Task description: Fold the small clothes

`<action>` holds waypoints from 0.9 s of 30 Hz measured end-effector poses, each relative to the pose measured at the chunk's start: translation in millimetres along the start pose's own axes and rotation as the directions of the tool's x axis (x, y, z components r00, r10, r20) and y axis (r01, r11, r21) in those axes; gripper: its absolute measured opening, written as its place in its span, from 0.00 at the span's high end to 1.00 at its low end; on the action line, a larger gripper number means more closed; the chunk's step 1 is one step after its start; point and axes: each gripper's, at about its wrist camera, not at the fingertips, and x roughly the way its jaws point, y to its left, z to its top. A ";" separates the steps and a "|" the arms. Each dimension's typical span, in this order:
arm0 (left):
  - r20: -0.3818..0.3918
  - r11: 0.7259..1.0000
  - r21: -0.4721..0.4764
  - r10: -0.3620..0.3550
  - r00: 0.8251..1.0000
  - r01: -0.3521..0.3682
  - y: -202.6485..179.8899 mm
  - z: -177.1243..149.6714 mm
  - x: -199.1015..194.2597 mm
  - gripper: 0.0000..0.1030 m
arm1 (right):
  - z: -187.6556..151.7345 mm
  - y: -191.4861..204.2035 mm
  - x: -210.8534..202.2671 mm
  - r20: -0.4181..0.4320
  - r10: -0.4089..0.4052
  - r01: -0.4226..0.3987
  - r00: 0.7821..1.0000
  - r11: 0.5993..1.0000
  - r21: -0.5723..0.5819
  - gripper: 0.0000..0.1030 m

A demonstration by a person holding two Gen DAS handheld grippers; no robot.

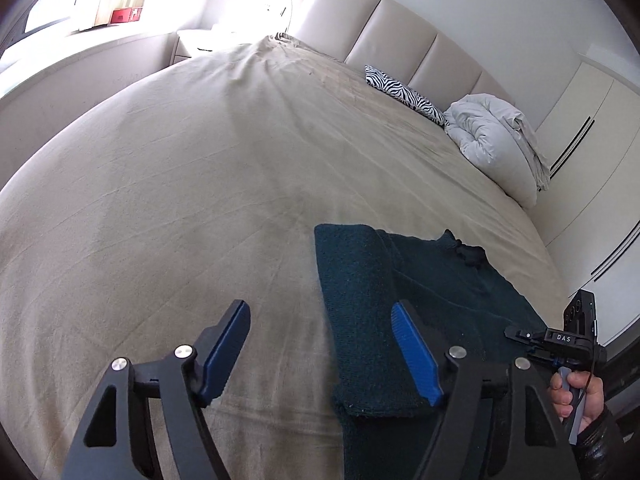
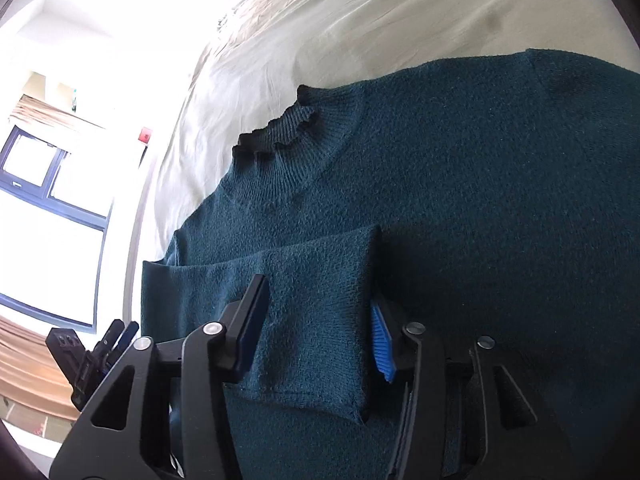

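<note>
A fuzzy teal knit sweater [image 2: 460, 168] with ribbed collar [image 2: 280, 132] lies on the beige bedsheet [image 1: 180, 200]. The left gripper [image 1: 320, 344] and right gripper [image 2: 316, 328] both gape; the right gripper's body reads "DAS".

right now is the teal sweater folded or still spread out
Partly folded: one sleeve lies folded across the sweater, whose body and collar lie flat on the bed.
</note>
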 end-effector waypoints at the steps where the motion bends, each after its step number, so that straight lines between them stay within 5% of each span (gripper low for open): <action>1: -0.013 1.000 0.002 0.006 1.000 -0.006 0.2 1.2 3.4 0.37 | -0.8 -1.3 0.9 -0.001 -0.023 0.023 1.000 1.000 -0.008 0.84; 5: -0.068 1.000 0.014 -0.001 0.998 0.002 -0.7 4.9 19.0 0.71 | 2.5 -10.3 -4.1 0.012 -0.052 0.052 0.999 0.999 0.005 0.93; 7: -0.090 1.000 0.027 0.008 0.996 -0.006 -4.5 7.3 28.8 0.77 | 3.2 -8.4 -11.0 0.021 -0.073 0.074 0.997 0.997 -0.027 0.93; 22: -0.147 0.997 0.016 0.076 0.986 -0.074 -16.0 43.3 86.7 0.66 | 9.3 -29.3 -34.2 0.064 -0.114 0.118 0.991 0.991 -0.059 0.93; 27: -0.146 0.996 0.049 0.088 0.985 -0.081 -24.8 45.1 92.6 0.90 | 7.5 -27.1 -33.1 0.073 -0.115 0.120 0.991 0.991 -0.064 0.93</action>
